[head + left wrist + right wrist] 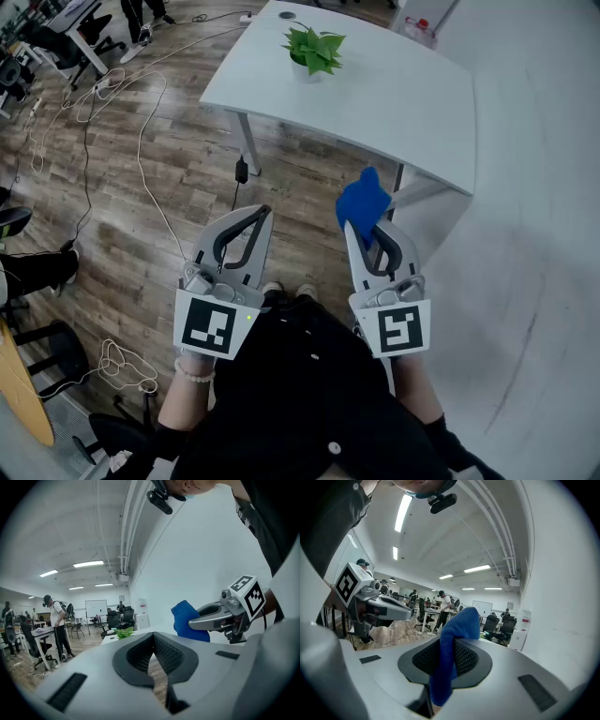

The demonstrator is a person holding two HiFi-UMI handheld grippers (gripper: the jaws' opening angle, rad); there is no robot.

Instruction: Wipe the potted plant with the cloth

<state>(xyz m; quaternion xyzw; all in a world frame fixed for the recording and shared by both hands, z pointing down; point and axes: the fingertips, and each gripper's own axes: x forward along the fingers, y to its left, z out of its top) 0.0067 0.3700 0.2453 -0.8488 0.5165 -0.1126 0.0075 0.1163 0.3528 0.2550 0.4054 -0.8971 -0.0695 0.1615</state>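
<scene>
A small green potted plant (313,52) in a white pot stands on the white table (394,103) far ahead of me; in the left gripper view the potted plant (123,633) shows small beyond the jaws. My right gripper (361,228) is shut on a blue cloth (362,204), which bunches up past its tips and hangs down between the jaws in the right gripper view, where the blue cloth (452,648) fills the middle. My left gripper (261,212) is shut with nothing in it. Both are held level over the floor, well short of the table.
Wooden floor with loose white cables (141,141) lies left of the table. A white wall (544,234) runs along the right. Office chairs (56,42) and people stand at far left. A black chair (47,352) and yellow tabletop (19,384) are near my left side.
</scene>
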